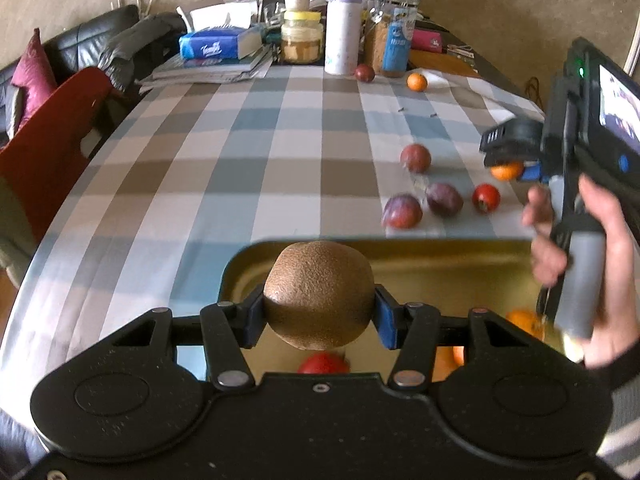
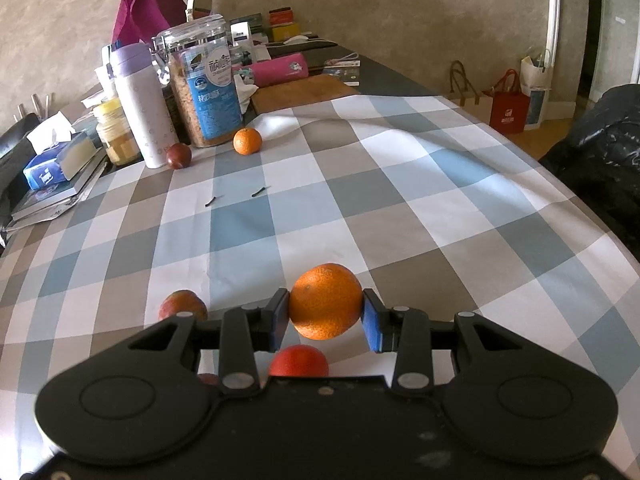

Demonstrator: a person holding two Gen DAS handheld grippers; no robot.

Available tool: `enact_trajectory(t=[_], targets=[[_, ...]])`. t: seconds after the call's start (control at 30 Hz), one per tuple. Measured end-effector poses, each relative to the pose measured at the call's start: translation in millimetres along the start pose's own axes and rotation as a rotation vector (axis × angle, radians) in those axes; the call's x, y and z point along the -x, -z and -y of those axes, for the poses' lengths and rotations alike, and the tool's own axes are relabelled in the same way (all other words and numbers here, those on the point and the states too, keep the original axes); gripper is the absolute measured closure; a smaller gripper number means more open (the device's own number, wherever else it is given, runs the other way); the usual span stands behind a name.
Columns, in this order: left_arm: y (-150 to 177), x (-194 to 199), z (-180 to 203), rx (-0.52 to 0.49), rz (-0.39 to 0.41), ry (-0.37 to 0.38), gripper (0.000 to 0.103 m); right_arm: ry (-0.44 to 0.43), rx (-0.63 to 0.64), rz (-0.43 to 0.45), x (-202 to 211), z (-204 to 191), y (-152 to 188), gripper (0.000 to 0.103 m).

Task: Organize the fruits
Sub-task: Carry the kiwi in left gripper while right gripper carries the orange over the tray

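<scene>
Left gripper point(image 1: 319, 312) clamps a kiwi point(image 1: 319, 294) over the gold tin point(image 1: 440, 249) — release comes next; right gripper point(image 2: 325, 316) clamps a mandarin point(image 2: 325, 301).

**Few words I can read**

From my right side I see a clear jar point(image 2: 204, 80) with a blue label point(image 2: 216, 98); it has Chinese characters, too small for me to read surely. The blue tissue pack point(image 1: 218, 44) shows a white script brand, maybe "Tempo". Other prints are too blurred.
</scene>
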State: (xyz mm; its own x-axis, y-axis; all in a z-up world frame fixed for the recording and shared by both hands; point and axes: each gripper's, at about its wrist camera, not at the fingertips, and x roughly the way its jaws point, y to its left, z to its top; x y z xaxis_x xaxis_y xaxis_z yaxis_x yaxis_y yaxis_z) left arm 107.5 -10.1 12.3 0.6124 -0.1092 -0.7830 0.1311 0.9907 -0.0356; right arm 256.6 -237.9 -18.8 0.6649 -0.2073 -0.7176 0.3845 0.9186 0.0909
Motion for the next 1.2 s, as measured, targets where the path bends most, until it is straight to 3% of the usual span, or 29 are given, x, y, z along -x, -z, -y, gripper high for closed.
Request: enact_trajectory(t=[0.27, 0.6, 0.93, 1.2], targets=[[29, 13, -13, 0.004, -0.014, -0.001, 0.044, -0.027, -0.013, 0.002, 10, 3, -5, 0.064], [42, 12, -16, 0.004, -0.038, 0.019, 0.044, -0.121, 0.069, 0.080, 80, 6, -5, 0.064], [57, 28, -17, -0.029, -0.029, 0.050, 0.044, -0.318, 0.143, 0.060, 146, 23, 43, 0.064], [65, 28, -16, -0.062, -0.057, 0.055, 0.044, -0.319, 0.181, 0.011, 171, 30, 91, 0.064]])
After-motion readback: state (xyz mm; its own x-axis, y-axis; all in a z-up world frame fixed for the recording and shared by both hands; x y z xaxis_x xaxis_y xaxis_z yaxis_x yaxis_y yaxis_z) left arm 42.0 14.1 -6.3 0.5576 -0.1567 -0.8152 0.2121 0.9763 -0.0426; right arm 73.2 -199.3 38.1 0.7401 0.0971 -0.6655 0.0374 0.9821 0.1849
